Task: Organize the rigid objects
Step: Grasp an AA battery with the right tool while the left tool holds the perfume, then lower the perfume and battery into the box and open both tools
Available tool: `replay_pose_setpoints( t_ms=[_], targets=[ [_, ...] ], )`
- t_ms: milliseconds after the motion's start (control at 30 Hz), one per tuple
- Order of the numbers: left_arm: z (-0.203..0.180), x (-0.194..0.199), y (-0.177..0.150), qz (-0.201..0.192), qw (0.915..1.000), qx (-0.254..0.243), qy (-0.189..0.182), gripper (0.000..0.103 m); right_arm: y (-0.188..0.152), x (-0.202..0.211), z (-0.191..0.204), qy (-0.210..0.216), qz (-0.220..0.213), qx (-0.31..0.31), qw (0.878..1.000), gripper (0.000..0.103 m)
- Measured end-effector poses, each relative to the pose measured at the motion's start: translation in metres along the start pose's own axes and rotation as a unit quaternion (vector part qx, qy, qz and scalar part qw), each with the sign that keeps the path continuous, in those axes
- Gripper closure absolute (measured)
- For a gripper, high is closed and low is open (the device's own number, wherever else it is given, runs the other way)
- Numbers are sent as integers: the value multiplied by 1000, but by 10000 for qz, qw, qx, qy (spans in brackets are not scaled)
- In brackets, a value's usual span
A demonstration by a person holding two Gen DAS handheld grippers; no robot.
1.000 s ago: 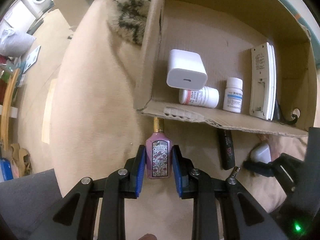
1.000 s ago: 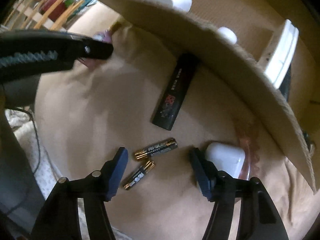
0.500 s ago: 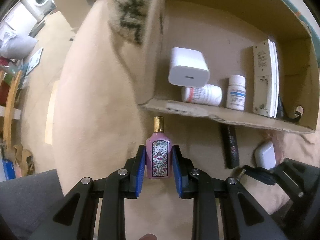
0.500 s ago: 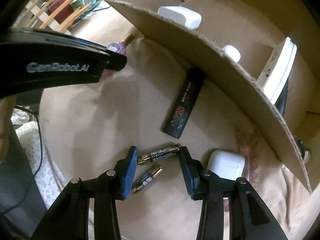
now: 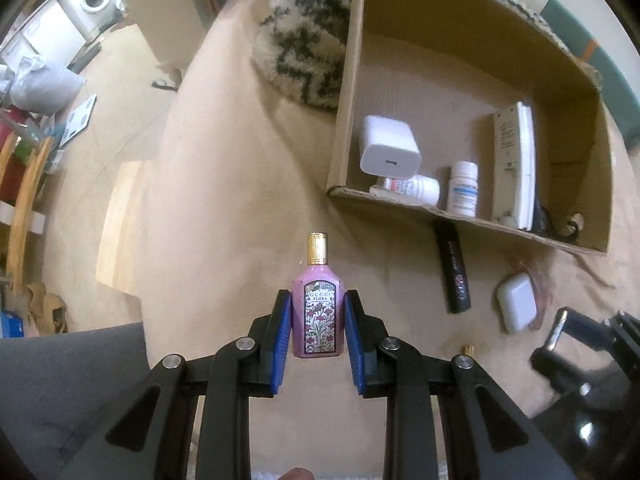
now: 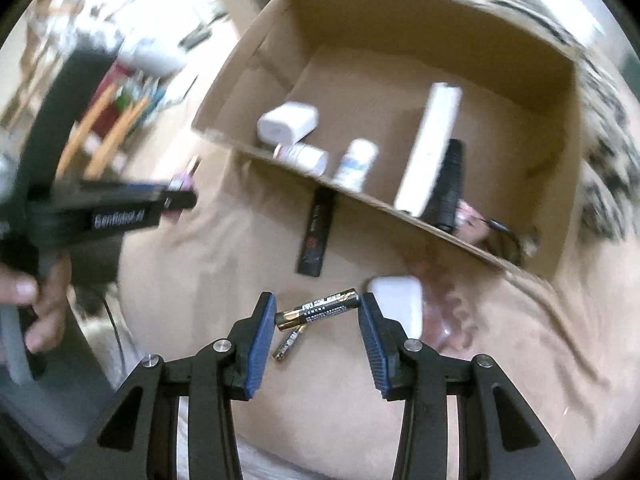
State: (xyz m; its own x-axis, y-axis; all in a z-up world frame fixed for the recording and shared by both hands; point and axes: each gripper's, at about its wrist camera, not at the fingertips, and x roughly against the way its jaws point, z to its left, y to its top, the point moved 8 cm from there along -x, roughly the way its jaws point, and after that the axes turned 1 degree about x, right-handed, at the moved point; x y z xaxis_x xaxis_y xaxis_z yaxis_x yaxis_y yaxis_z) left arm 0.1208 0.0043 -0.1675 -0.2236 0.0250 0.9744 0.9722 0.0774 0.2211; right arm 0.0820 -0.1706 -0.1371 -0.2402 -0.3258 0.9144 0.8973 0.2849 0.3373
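My left gripper [image 5: 318,326] is clamped narrowly on the pink perfume bottle [image 5: 318,312], both blue pads pressed flat against its sides. The bottle stands upright between them with its gold cap pointing away from me, over the beige cover [image 5: 224,208].

My right gripper [image 6: 318,320] has its jaws set about a third of the way apart, pinching 1 battery [image 6: 318,309] end to end; it sits slightly tilted across the gap, each tip touching a pad. A 2nd battery [image 6: 289,344] lies on the cover just below it, free of the fingers.

The cardboard box [image 5: 345,92] lies beyond both grippers. Inside it I see a white charger [image 5: 390,152], 2 white pill bottles [image 5: 462,188] and a white remote [image 5: 514,168]. Outside, against its near wall, lies a black stick-shaped item [image 5: 454,272], with a white earbud case [image 5: 518,306] beside it.
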Motion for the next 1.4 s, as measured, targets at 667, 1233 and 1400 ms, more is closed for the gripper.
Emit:
replay_pose_setpoints(
  t_ms=[667, 1233, 1400],
  targets=[
    [-1, 84, 24, -1534, 9880, -170, 68, 80, 29, 91, -24, -505, -2308, -898, 9675, 58],
    [-34, 108, 95, -2087, 9767, -497, 28, 80, 86, 87, -61, -702, -2565, -916, 9596, 58],
    [-53, 95, 115, -2057, 9765, -650, 1, 80, 103, 64, -74, -817, -2311, -907, 9653, 58]
  ],
)
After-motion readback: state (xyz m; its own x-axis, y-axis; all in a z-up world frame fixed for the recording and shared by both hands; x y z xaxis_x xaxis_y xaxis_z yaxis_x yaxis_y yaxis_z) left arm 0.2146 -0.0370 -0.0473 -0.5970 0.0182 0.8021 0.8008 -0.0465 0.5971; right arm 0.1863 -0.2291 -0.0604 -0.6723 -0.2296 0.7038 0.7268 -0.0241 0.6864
